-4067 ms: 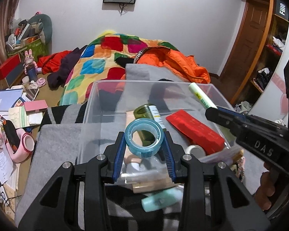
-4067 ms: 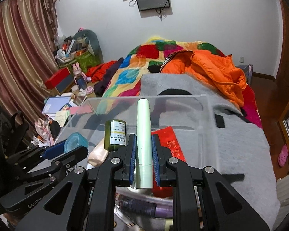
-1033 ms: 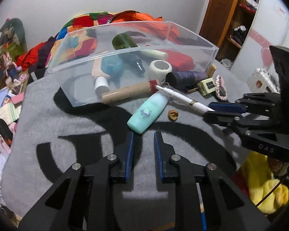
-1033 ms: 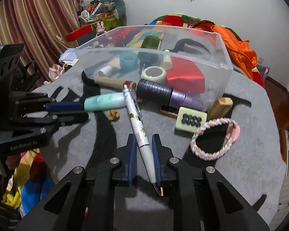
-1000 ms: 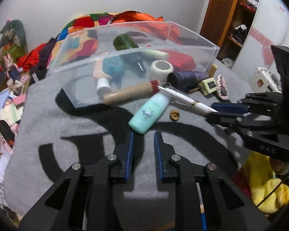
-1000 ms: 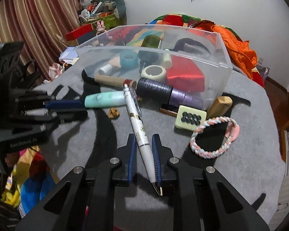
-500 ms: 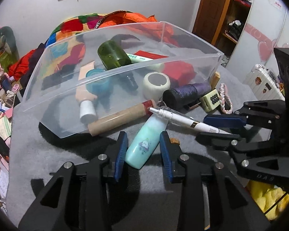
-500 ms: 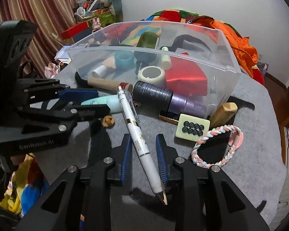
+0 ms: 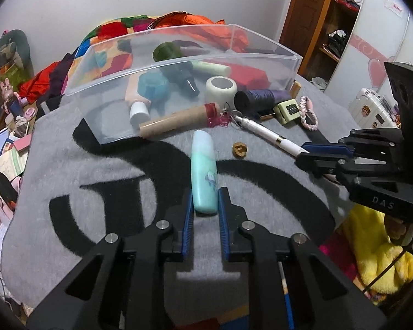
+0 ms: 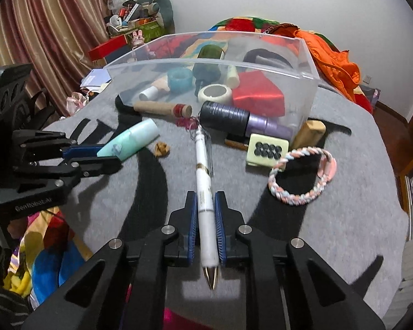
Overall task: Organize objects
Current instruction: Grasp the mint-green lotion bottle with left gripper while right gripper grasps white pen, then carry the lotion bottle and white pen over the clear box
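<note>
The left tool [image 9: 205, 206] is clenched on the near end of a mint-green bottle [image 9: 204, 173], its blue pads pressing both sides after just closing in; the bottle lies on the grey blanket [image 9: 96, 170] and points away toward the clear plastic bin [image 9: 179, 63]. The right tool [image 10: 205, 211] grasps a white pen [image 10: 203, 181] around its lower barrel, the jaws having just closed, with the gold tip sticking out toward the camera and the far end reaching toward the bin. In the right wrist view, the bin stands at the far side of the blanket and holds a teal tape roll [image 10: 181, 79], a dark green bottle [image 10: 208, 66], a white tape roll [image 10: 214, 93] and a red pouch [image 10: 257, 96]. Just in front of the bin lie a cardboard tube [image 10: 162, 107] and a dark purple cylinder [image 10: 234, 118]. To the right of the pen rest a pale green tile with black dots [image 10: 267, 150] and a braided pink-and-white bracelet [image 10: 303, 176]. A small brown nut-like piece [image 10: 162, 149] sits between the mint-green bottle and the pen.
</note>
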The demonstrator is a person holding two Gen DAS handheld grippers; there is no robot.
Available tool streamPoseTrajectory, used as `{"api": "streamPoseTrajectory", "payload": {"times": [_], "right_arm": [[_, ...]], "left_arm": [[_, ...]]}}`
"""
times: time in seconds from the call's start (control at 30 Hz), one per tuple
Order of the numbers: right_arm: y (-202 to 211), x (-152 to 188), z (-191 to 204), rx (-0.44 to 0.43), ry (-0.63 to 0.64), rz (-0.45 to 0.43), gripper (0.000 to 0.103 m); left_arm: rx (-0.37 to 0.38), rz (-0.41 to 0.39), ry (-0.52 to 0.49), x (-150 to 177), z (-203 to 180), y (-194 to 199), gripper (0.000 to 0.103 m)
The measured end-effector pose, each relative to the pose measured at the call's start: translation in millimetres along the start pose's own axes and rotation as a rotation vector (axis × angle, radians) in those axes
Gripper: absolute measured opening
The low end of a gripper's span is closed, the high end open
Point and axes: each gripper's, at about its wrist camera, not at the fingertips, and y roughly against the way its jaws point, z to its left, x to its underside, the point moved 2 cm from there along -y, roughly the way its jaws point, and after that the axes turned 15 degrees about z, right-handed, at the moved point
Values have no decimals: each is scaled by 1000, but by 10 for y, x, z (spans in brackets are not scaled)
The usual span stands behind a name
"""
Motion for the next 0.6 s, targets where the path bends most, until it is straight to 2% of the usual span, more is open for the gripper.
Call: {"api": "streamPoseTrajectory", "payload": {"times": [0.1, 0.17, 0.27, 0.5, 0.6], "right_arm": [[-23, -53, 8, 11, 0, 12, 13], [-43, -95, 1, 9, -3, 13, 18], [-91, -180, 6, 21, -3, 14, 20], [-162, -231, 88, 112, 12, -28, 20], [-135, -212, 80, 85, 7, -29, 12]], "left_arm": [[-21, 7, 0, -63, 13, -27, 25], [-32, 4, -4, -135, 16, -61, 28], [-44, 0, -11, -246, 14, -122, 28], [-64, -47, -14, -290, -30, -182, 27], [-66, -61, -5, -243, -33, -165, 24]]}}
